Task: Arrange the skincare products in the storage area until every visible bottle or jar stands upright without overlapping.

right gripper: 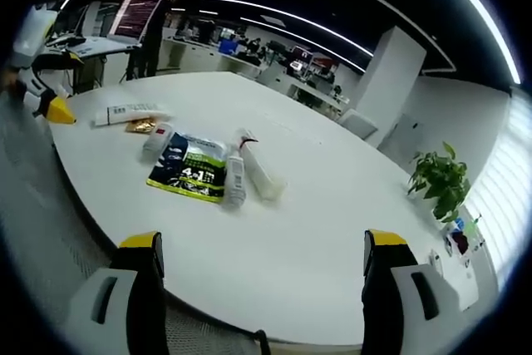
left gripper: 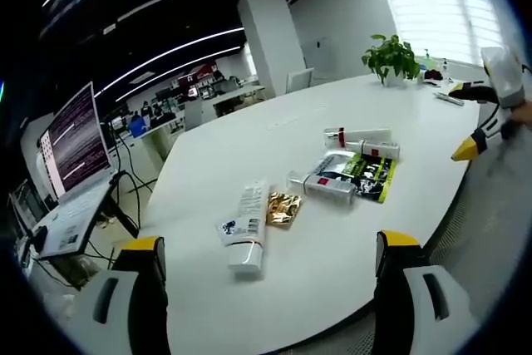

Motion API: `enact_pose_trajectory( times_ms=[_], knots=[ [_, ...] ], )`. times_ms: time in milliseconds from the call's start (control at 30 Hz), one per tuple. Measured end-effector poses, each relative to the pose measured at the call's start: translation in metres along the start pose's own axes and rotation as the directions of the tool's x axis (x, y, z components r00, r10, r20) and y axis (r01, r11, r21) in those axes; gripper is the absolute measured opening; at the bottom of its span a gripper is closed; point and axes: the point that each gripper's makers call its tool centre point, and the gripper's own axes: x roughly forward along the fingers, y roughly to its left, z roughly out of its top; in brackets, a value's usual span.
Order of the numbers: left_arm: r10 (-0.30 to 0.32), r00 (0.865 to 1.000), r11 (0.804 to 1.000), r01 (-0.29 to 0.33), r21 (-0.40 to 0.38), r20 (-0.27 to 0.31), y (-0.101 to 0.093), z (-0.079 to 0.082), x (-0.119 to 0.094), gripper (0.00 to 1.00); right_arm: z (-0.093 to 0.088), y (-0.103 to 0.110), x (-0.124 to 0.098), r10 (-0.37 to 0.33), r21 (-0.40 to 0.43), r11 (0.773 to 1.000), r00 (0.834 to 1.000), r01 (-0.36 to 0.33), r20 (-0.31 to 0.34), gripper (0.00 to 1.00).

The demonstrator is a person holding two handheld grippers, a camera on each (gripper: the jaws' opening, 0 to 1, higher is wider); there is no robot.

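Both grippers, left (left gripper: 266, 268) and right (right gripper: 259, 268), hover with jaws wide apart and empty at the white table's (left gripper: 332, 122) edge, where tubes (left gripper: 247, 230) lie flat on their sides around a sachet (left gripper: 359, 174), the left apparently nearer them.

Skincare tubes (right gripper: 249, 174) are seen lying flat beside a green packet (right gripper: 189, 170) on the white tabletop (right gripper: 316, 230), open tongs (right gripper: 261, 268) empty.
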Motion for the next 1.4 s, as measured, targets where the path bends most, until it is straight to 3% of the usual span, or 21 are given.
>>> enact_pose_trajectory(
  times_ms=[33, 800, 900, 1067, 1167, 1300, 1400],
  knots=[
    [-0.014, 1.0, 1.0, 0.014, 0.009, 0.004, -0.003, 0.001, 0.0, 0.99, -0.005, -0.001, 0.0, -0.006, 0.003, 1.0, 1.0, 0.006, -0.029, 1.0],
    [-0.022, 1.0, 1.0, 0.023, 0.014, -0.011, -0.004, 0.0, 0.001, 0.99, -0.003, -0.001, 0.0, -0.001, 0.001, 1.0, 1.0, 0.001, -0.027, 1.0],
    [-0.017, 1.0, 1.0, 0.017, 0.012, -0.008, -0.003, 0.001, 0.0, 0.99, -0.009, 0.004, 0.001, 0.027, -0.021, 0.999, 0.997, -0.028, -0.067, 1.0],
    [-0.011, 1.0, 1.0, 0.011, 0.011, -0.008, -0.002, 0.001, 0.0, 0.99, -0.008, 0.003, 0.001, 0.022, -0.014, 1.0, 0.998, -0.023, -0.064, 1.0],
    [-0.02, 1.0, 1.0, 0.02, 0.01, -0.007, -0.003, 0.001, 0.0, 0.99, -0.011, 0.004, 0.001, 0.025, -0.036, 0.999, 0.995, -0.029, -0.094, 1.0],
    [-0.044, 0.999, 0.999, 0.044, -0.008, 0.001, -0.005, 0.003, 0.0, 0.99, -0.022, 0.015, -0.001, 0.094, -0.07, 0.992, 0.98, -0.108, -0.176, 1.0],
    [-0.053, 0.999, 0.999, 0.053, 0.007, -0.007, -0.006, 0.001, 0.001, 0.99, -0.02, 0.015, -0.001, 0.09, -0.085, 0.991, 0.982, -0.106, -0.168, 1.0]
  ],
)
